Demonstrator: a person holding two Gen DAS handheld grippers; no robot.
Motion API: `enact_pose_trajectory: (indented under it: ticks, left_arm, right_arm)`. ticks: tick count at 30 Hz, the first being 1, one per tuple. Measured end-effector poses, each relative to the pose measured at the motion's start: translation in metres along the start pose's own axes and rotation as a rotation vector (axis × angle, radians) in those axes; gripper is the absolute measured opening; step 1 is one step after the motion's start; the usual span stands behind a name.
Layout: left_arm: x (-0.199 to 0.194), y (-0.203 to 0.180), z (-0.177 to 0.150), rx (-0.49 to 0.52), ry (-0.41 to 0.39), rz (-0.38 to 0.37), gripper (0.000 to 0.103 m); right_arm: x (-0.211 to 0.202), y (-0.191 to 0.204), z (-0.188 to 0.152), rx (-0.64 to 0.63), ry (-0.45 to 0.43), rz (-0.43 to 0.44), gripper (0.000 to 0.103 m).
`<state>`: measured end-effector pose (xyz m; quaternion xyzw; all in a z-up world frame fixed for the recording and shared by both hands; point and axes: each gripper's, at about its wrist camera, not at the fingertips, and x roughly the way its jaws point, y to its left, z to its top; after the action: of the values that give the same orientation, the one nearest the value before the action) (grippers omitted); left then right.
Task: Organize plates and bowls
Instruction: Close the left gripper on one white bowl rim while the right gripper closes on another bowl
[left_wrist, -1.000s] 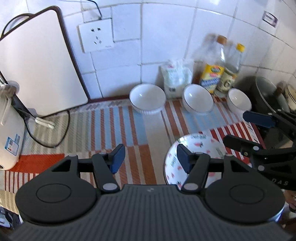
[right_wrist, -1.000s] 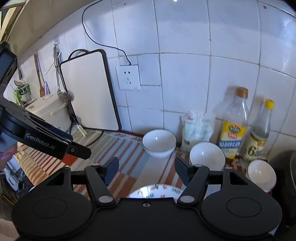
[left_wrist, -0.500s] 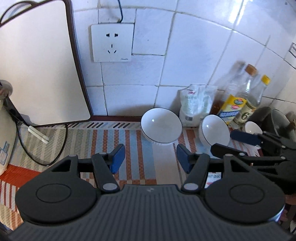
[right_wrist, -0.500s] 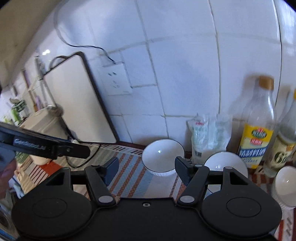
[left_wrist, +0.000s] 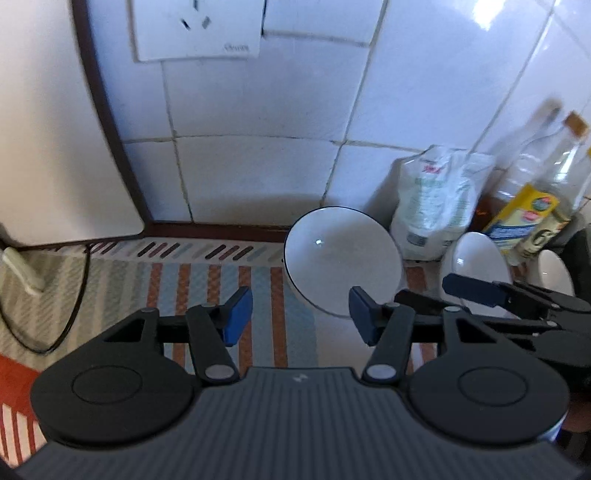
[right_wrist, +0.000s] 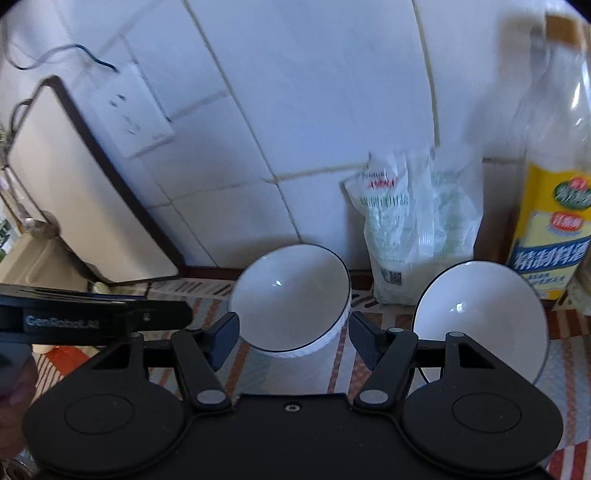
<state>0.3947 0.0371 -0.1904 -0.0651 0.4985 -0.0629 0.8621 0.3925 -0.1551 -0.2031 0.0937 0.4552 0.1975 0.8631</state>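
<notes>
A white bowl with a dark rim (left_wrist: 341, 260) (right_wrist: 290, 297) sits on the striped mat by the tiled wall. A second white bowl (left_wrist: 476, 264) (right_wrist: 480, 317) sits to its right, and a third (left_wrist: 554, 271) shows farther right in the left wrist view. My left gripper (left_wrist: 301, 319) is open and empty, just short of the first bowl. My right gripper (right_wrist: 293, 339) is open and empty, its fingertips either side of the first bowl's near rim. The right gripper also shows in the left wrist view (left_wrist: 428, 291).
A white cutting board (left_wrist: 55, 129) (right_wrist: 85, 192) leans on the wall at left, with a cord (left_wrist: 74, 295) beside it. A plastic bag (left_wrist: 436, 199) (right_wrist: 413, 225) and oil bottles (left_wrist: 532, 195) (right_wrist: 554, 177) stand behind the bowls. A wall socket (left_wrist: 199, 29) is above.
Both grippers have moved forward toward the wall and the bowls. The patterned plate seen a second ago has dropped out of view beneath them. Both stay open.
</notes>
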Motion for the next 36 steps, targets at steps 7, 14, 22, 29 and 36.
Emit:
enact_pose_trajectory:
  ticks: [7,14,22,29,36]
  left_arm:
    - [0.051,0.004,0.011,0.012,0.049,0.013,0.051]
    - [0.079,0.006,0.008,0.017,0.123,0.002,0.024]
    - [0.077,0.003,0.004,0.008,0.133,-0.014,0.014]
    - [0.047,0.0,-0.01,0.023,0.131,-0.007,0.014]
    - [0.008,0.004,-0.029,0.034,0.14,0.022,0.014]
  right_arm:
    - [0.041,-0.017,0.001,0.055,0.059,-0.037,0.065]
    - [0.055,-0.02,0.001,0.09,0.1,-0.046,0.043]
    - [0.065,-0.016,-0.002,0.13,0.12,-0.083,0.025]
    - [0.042,-0.01,-0.008,0.129,0.118,-0.068,0.024]
    - [0.013,0.011,-0.022,0.109,0.121,-0.038,0.024]
